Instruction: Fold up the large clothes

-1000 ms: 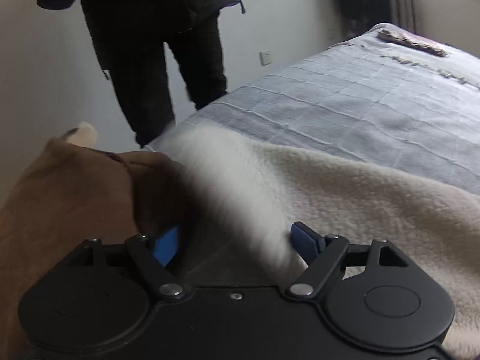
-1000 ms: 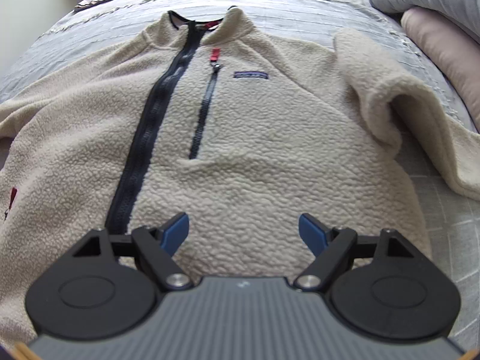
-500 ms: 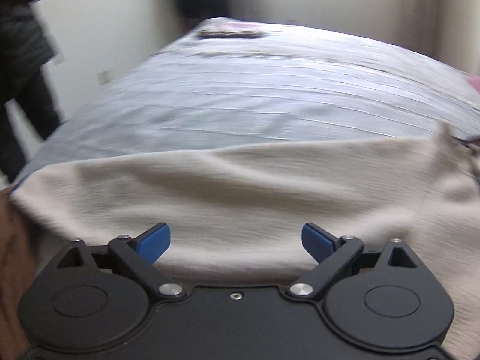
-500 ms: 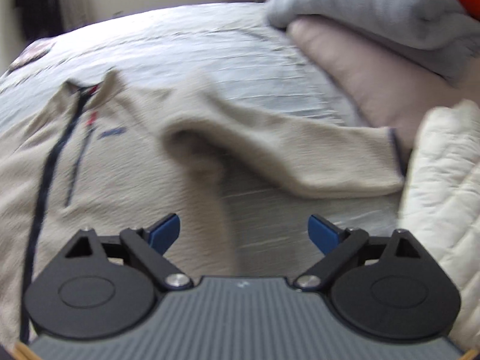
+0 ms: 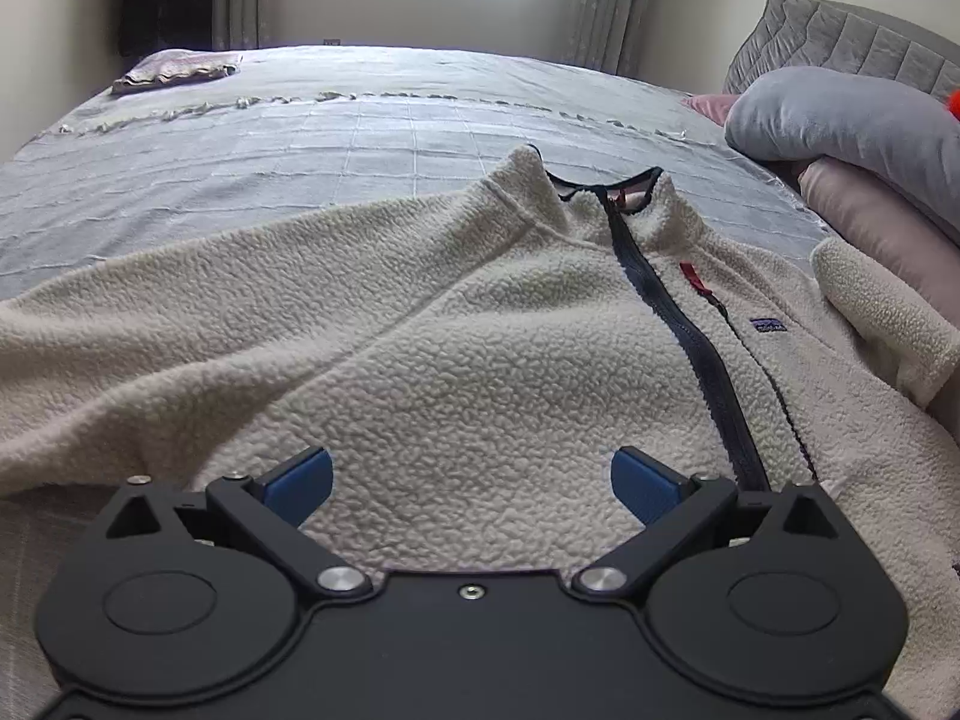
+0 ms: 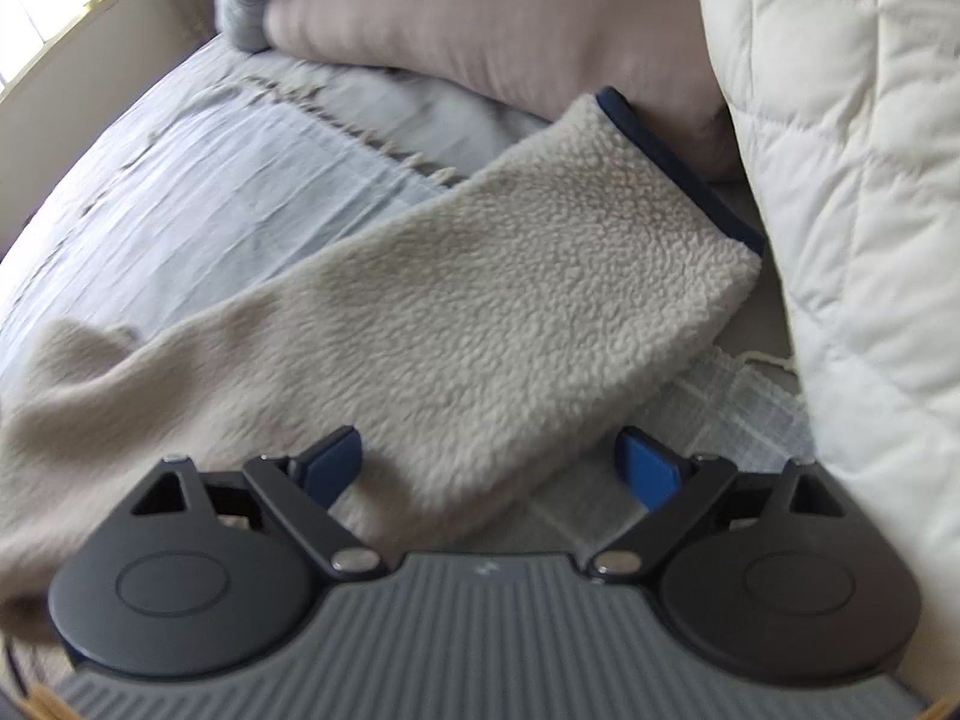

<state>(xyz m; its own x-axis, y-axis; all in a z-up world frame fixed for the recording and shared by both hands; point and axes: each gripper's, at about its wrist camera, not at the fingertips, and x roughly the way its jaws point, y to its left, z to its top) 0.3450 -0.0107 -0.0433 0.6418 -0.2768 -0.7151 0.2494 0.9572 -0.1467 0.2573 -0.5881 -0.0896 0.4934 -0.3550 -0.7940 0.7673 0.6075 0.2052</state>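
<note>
The left hand-held gripper (image 5: 471, 477) is spread wide and grips nothing; its blue pads hover over the chest of a cream fleece jacket (image 5: 480, 348) lying front up straight ahead of it on the bed (image 5: 300, 138). The right hand-held gripper (image 6: 492, 462) is just as wide and also empty, with the jacket's sleeve (image 6: 510, 300) running diagonally ahead between its pads; whether the left pad touches the fleece cannot be told. The jacket's hem is hidden under the left gripper's body, and the right view is blurred at the left. A dark zipper (image 5: 678, 324) runs ahead and right of the left gripper. Beyond lie a grey bedspread, pillows (image 5: 840, 120) to the right, a white quilted duvet (image 6: 852, 180), and a curtained window.
</note>
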